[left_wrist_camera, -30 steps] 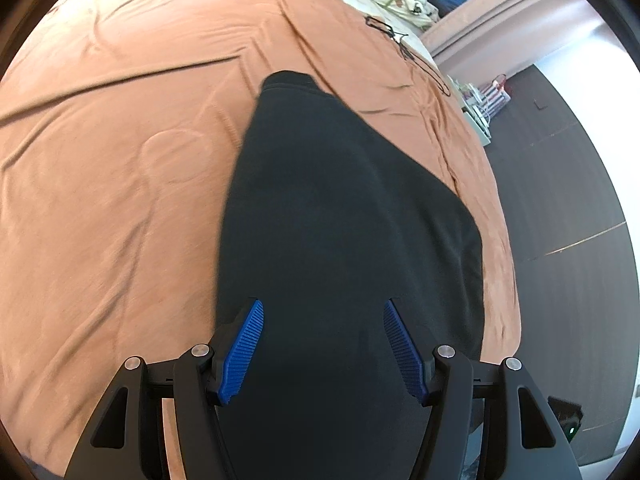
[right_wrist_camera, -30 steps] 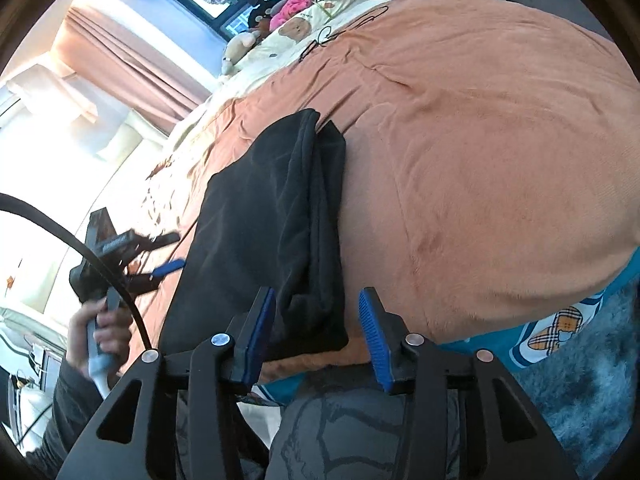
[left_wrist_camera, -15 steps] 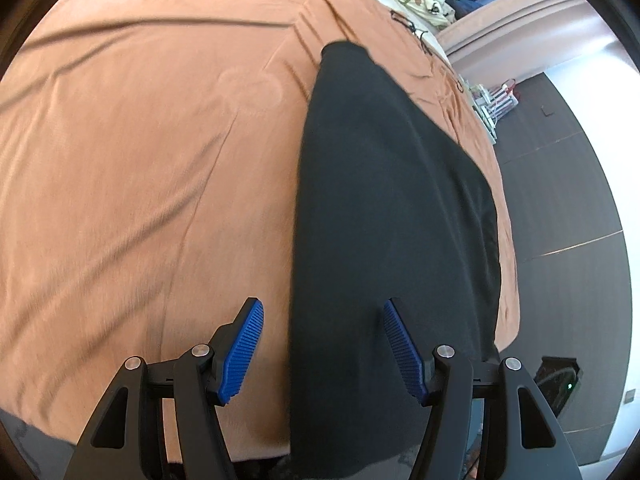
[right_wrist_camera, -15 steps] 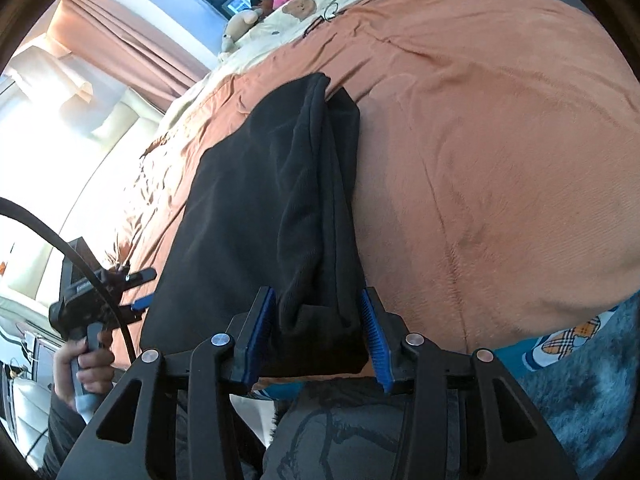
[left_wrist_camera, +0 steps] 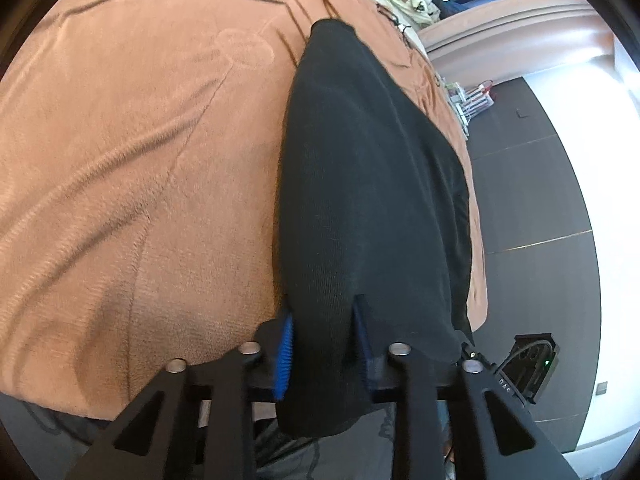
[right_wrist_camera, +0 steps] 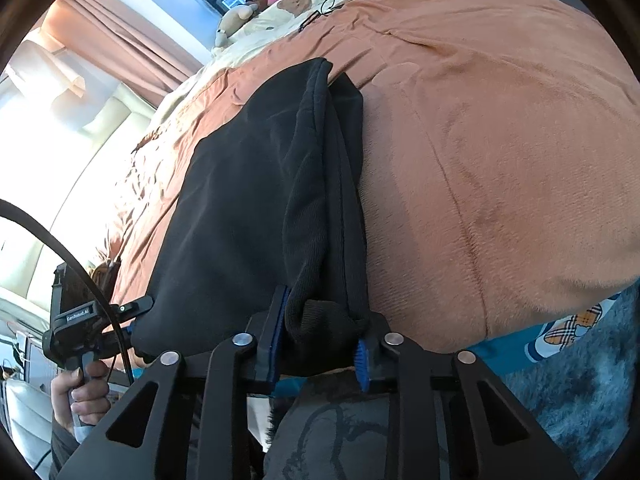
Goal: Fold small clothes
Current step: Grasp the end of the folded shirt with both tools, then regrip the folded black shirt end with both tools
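Note:
A black garment (left_wrist_camera: 372, 184) lies folded lengthwise on the orange blanket (left_wrist_camera: 132, 152) of a bed, its near hem hanging over the bed's edge. My left gripper (left_wrist_camera: 323, 351) has its jaws closing on the hem's left corner, and the blue pads (left_wrist_camera: 283, 354) press the cloth. In the right wrist view the garment (right_wrist_camera: 256, 200) shows a thick rolled edge on its right side. My right gripper (right_wrist_camera: 320, 346) is closing on that bunched corner, which fills the gap between its pads. The left gripper (right_wrist_camera: 96, 320) shows there too, held by a hand (right_wrist_camera: 80, 392).
Soft toys and a bear-print pillow (right_wrist_camera: 296, 4) sit at the bed's far end, near thin wire hangers (right_wrist_camera: 320, 12). A checked blue sheet (right_wrist_camera: 568, 332) and blue rug (right_wrist_camera: 592, 400) lie below the bed edge. Dark floor (left_wrist_camera: 532, 200) runs beside the bed.
Both grippers came down to the garment's near hem and their jaws closed in on the cloth. The left one shifted from the garment's middle to its left corner.

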The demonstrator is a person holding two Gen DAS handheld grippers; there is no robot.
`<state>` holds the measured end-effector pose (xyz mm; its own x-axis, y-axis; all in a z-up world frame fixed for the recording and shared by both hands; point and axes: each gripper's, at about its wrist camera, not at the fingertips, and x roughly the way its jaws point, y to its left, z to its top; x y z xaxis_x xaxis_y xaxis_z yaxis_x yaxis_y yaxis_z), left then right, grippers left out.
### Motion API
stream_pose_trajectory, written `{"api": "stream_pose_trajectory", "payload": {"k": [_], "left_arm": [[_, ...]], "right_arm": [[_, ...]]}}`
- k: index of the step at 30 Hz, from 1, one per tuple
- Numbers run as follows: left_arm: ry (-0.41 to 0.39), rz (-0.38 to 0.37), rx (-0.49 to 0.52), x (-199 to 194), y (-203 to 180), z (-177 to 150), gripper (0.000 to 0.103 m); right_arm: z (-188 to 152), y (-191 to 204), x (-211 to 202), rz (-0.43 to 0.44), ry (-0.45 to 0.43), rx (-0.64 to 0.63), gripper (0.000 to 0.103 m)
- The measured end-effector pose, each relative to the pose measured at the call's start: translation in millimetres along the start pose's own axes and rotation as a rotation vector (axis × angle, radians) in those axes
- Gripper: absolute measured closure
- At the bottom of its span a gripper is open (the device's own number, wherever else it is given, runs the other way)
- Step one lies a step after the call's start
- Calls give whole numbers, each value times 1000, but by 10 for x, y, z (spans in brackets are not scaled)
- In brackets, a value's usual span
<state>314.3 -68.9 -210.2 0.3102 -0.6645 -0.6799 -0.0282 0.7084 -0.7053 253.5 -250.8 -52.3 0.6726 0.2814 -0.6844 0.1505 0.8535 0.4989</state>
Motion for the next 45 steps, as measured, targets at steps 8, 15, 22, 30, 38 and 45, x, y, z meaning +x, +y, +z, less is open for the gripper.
{"api": "stream_pose_trajectory", "payload": {"k": [8,15,22,30,38,45], "left_arm": [[-27,5,18,-278,42,72,82],[-16,15,29,-485,125,-65,82],[13,102,20,-399,123,66,69],[-5,104,27,-182,77,317,47],[4,96,19,1,179,607,47],[11,95,23,127,167,863,47]], "right_arm": [[-72,225,-27,23,44,-38,81],[-209,401,30,54,105,-95,82],[-134,321,15,87,139,-84,78],[217,68,-81,95,67,-63,37],[620,-219,266,124,84,-3,37],[829,-195,668,136,122,17,37]]}}
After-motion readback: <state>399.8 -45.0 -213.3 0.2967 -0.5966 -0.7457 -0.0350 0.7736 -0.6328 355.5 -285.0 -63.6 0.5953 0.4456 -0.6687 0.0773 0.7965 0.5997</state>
